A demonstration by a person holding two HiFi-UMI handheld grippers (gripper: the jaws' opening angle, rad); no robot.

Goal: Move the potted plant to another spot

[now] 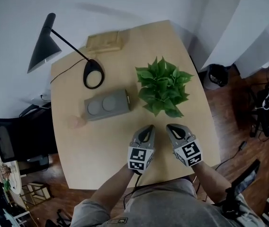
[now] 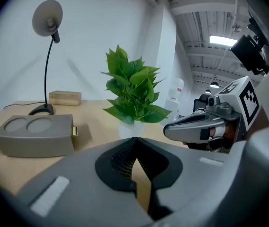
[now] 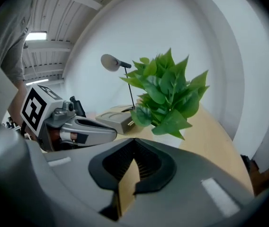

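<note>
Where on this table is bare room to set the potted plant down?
Bare: near-left tabletop between grey box and front edge, beside the left gripper; far corner behind the potted plant, right of the wooden block. Crowded: around the lamp base and grey box.

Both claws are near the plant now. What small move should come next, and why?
Probably open both claws. The left claw and the right claw are shut and empty, just short of the potted plant, so neither can yet take its white pot.
</note>
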